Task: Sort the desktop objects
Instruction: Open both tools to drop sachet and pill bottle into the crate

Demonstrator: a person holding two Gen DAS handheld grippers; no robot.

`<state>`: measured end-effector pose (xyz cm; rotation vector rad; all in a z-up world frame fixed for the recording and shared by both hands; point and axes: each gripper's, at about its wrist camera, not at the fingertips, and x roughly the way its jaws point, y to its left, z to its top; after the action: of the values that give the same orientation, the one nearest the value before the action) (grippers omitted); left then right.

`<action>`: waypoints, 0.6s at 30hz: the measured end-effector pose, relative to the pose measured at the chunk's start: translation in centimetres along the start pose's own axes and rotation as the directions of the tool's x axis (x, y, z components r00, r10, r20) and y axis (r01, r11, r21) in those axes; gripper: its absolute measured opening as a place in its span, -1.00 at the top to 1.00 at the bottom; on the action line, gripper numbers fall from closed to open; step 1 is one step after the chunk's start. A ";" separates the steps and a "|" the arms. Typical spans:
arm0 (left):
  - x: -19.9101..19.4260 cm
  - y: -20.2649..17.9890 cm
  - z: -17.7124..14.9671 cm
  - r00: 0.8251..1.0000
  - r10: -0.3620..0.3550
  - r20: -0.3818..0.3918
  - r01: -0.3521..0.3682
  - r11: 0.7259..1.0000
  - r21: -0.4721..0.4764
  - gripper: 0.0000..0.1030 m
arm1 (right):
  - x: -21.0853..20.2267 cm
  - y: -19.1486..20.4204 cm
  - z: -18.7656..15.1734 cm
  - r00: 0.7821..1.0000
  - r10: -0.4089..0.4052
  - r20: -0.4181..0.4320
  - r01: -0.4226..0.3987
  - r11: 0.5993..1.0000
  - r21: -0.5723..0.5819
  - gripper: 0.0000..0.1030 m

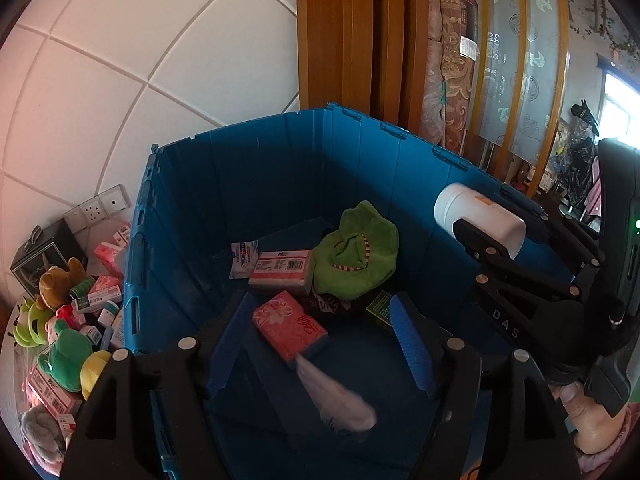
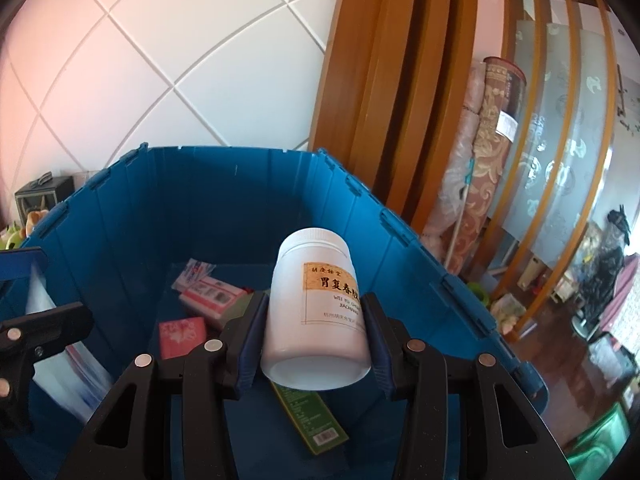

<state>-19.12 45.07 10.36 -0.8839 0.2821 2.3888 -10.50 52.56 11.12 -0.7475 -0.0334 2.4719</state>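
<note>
A: Start with the big thing. The blue crate (image 1: 280, 184) fills both views, walls up, and already holds a green cloth (image 1: 356, 252), a long pink-and-white box (image 1: 282, 270) and a pink tissue pack (image 1: 288, 330) on its floor. Unsorted toys and packets (image 1: 68, 320) lie heaped on the worktop just outside its left wall.

B: And the two tools?

A: The right gripper (image 2: 316, 332) is above the crate's inside, pointing down into it, jaws clenched on a white bottle (image 2: 316, 304) lying along the fingers, cap end forward. The left gripper (image 1: 320, 344) is over the crate too, jaws released and standing wide; a blurred white packet (image 1: 340, 396) sits below them, touched by neither pad, so I judge it is dropping free.

B: So how should the bottle go in?

A: I'd lower it well below the rim before letting go, over the bare blue floor near the green flat box (image 2: 310, 420) rather than onto the cloth. It is round, so it will probably roll; setting it against a wall or a box would stop that. Then spread the jaws fully and lift straight out, clear of the left tool.
</note>
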 end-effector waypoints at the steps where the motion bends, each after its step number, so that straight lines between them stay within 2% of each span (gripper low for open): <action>1: -0.1 0.1 0.0 1.000 -0.001 0.008 0.001 1.000 -0.002 -0.38 | -0.1 0.0 0.1 1.000 -0.001 0.006 0.001 1.000 0.004 0.03; 4: -0.2 0.5 -0.1 1.000 -0.008 0.009 0.008 1.000 -0.009 -0.39 | -0.1 -0.1 0.1 1.000 -0.002 0.007 0.002 1.000 0.011 -0.18; 8: -0.5 0.7 -0.3 1.000 -0.003 0.021 0.003 1.000 -0.010 -0.39 | -0.2 -0.3 0.1 1.000 0.002 0.009 -0.003 1.000 0.022 -0.34; 13: -1.4 1.2 -0.7 0.999 -0.005 0.044 0.006 1.000 -0.019 -0.43 | -0.6 -0.3 0.1 1.000 0.002 0.026 -0.003 1.000 0.026 -0.77; 16: -2.5 1.6 -1.1 0.997 -0.011 0.072 0.013 1.000 -0.025 -0.45 | -0.4 -0.2 -0.2 1.000 0.004 0.008 -0.004 1.000 0.021 -0.99; 18: -3.4 1.7 -1.4 0.995 0.004 0.101 -0.002 1.000 -0.021 -0.47 | -0.4 0.1 -0.4 1.000 0.011 0.003 -0.011 1.000 0.023 -0.99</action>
<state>-17.22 41.68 11.49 -0.7688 0.2191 2.4345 -10.01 52.20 10.97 -0.7358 -0.0025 2.4797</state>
